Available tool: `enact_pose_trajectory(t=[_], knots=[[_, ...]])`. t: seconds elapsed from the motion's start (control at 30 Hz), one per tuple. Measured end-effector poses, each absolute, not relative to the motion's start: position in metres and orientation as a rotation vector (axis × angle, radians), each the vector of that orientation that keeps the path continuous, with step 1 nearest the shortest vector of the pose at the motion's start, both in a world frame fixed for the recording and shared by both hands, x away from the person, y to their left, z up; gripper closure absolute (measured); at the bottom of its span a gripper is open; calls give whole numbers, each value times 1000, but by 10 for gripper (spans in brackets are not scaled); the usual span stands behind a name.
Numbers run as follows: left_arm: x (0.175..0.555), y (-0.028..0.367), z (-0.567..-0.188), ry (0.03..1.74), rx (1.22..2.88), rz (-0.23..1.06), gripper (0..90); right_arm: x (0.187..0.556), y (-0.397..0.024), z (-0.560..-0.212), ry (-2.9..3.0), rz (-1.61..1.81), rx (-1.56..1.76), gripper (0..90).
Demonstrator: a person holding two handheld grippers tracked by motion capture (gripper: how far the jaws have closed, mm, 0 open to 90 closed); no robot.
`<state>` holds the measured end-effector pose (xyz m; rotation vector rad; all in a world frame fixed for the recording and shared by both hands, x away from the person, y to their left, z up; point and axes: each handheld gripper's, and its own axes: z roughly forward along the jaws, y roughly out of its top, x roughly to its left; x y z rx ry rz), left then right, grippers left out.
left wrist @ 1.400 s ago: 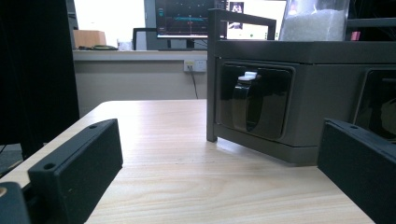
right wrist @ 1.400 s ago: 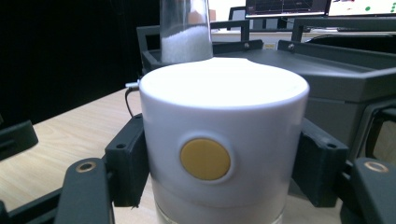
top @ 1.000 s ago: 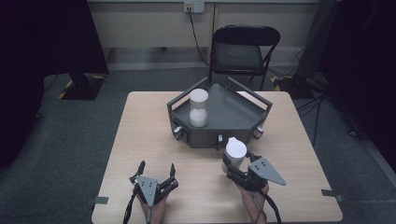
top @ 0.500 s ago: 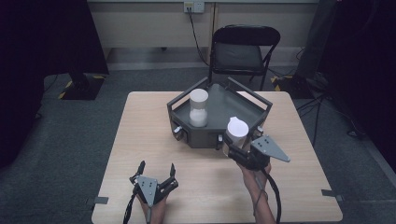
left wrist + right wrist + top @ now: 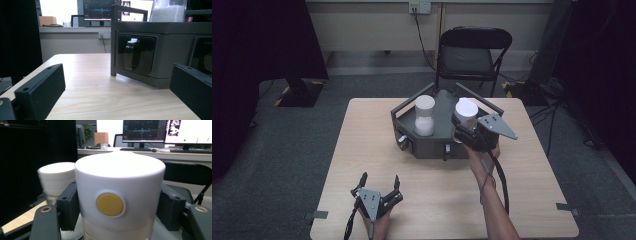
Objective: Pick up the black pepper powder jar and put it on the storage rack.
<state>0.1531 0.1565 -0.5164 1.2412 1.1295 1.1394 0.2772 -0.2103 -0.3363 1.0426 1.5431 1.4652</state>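
Observation:
A jar with a white lid (image 5: pixel 467 111) hangs over the right part of the dark grey tray (image 5: pixel 428 148), and my right gripper (image 5: pixel 463 124) is shut on it. In the right gripper view the black jaws press both sides of this jar (image 5: pixel 120 185), which has a round yellow spot on its lid; the right gripper (image 5: pixel 118 206) holds it upright. A second white-lidded jar (image 5: pixel 425 116) stands in the tray's left part, and appears as the jar (image 5: pixel 57 180) behind. My left gripper (image 5: pixel 379 183) rests open on the table near the front edge, facing the tray's wall (image 5: pixel 162 50).
The wooden table (image 5: pixel 362 150) has free room left and right of the tray. A black folding chair (image 5: pixel 474 55) stands behind the table. The tray's front wall carries a black latch (image 5: pixel 132 53). A cable trails from the right gripper along the forearm.
My right gripper has carried the jar up and away from the table in front of the tray to above the tray's right side. The left gripper has stayed put.

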Motion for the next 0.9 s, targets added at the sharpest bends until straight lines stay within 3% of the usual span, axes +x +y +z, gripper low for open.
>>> enact_pose_trajectory(t=[0.47,0.9], knots=[[153,157,-516,1130,1242,1139,0,311,-198,-346,1485,1372,1137,299],[153,157,-516,1129,1241,1139,0,321,-196,-357,1494,1375,1136,299]])
